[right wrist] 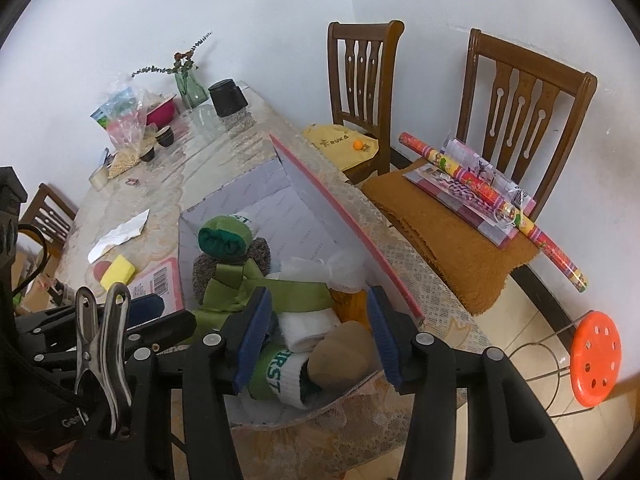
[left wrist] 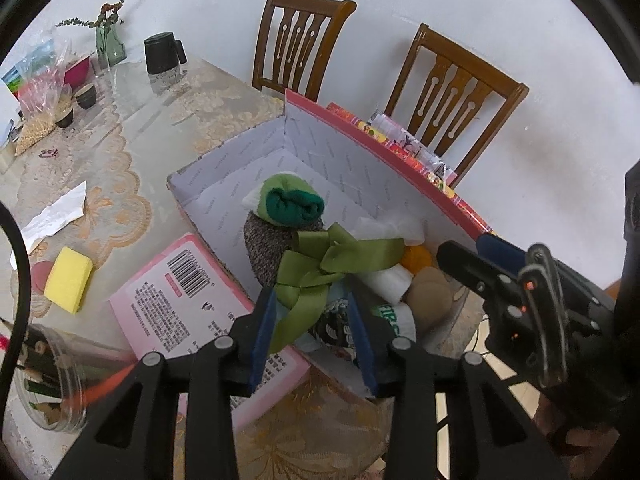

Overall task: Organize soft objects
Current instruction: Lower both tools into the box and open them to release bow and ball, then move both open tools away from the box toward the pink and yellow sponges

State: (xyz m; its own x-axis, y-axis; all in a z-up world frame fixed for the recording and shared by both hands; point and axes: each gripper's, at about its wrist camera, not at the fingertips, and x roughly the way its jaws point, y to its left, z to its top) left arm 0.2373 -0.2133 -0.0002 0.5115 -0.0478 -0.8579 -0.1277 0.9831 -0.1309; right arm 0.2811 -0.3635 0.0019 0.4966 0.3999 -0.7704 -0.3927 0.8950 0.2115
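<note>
An open box (left wrist: 224, 168) with a pink rim and white lining holds soft things: a rolled green sock (left wrist: 290, 200), a grey speckled bundle (left wrist: 264, 248), a green ribbon (left wrist: 332, 264), white rolls (left wrist: 386, 284) and a tan pad (left wrist: 430, 300). My left gripper (left wrist: 314, 336) is open over the box's near edge, the ribbon's tail between its blue pads. My right gripper (right wrist: 316, 336) is open and empty above the box's near end, over a white-and-green sock (right wrist: 286, 372) and the tan pad (right wrist: 340, 356). A yellow sponge (left wrist: 68, 280) lies on the table outside the box.
The box's pink lid (left wrist: 188, 300) lies beside it. A clear jar of pencils (left wrist: 44, 380), paper scrap (left wrist: 56, 212), black kettle (left wrist: 162, 54), vase (left wrist: 110, 42) and bags stand further along the table. Two wooden chairs (right wrist: 516, 92) and an orange stool (right wrist: 594, 352) are at the right.
</note>
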